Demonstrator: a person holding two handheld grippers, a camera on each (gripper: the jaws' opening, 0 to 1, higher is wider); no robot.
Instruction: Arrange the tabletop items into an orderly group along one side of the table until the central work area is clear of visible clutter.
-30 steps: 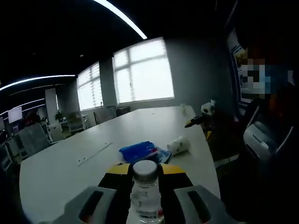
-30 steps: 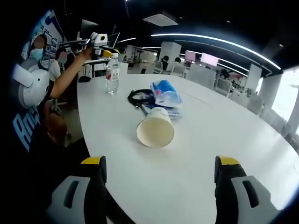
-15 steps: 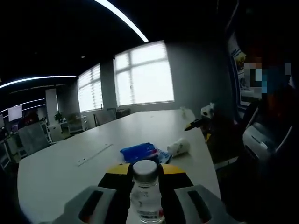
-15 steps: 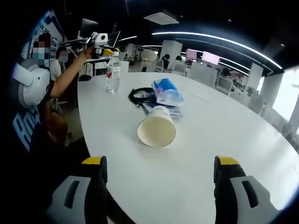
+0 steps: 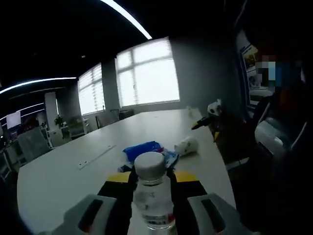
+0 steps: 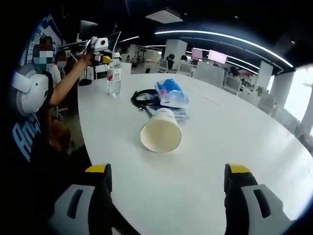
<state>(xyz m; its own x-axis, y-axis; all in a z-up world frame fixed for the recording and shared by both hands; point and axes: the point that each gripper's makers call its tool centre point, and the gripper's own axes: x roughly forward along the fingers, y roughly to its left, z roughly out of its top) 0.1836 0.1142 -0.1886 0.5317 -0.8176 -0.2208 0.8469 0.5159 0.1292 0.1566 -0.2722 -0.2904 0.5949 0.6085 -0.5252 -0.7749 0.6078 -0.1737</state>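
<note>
room: open office | table: large white table [image 6: 205, 147] ahead of the claws | windows: bright windows [image 5: 146, 73] on far wall beyond table | ceiling: dark, with long curved light strips [image 6: 230, 41] | background: office chairs [image 6: 215, 76] and screens [image 6: 217, 56] far behind

The left gripper [image 5: 151, 200] has its yellow-tipped jaws closed on a clear plastic water bottle with a white cap [image 5: 152, 193], held upright. Beyond it on the white oval table [image 5: 63, 176] lie a blue plastic packet [image 5: 144, 149] and, just beside it, a white paper cup [image 5: 187, 145] on its side.
</note>
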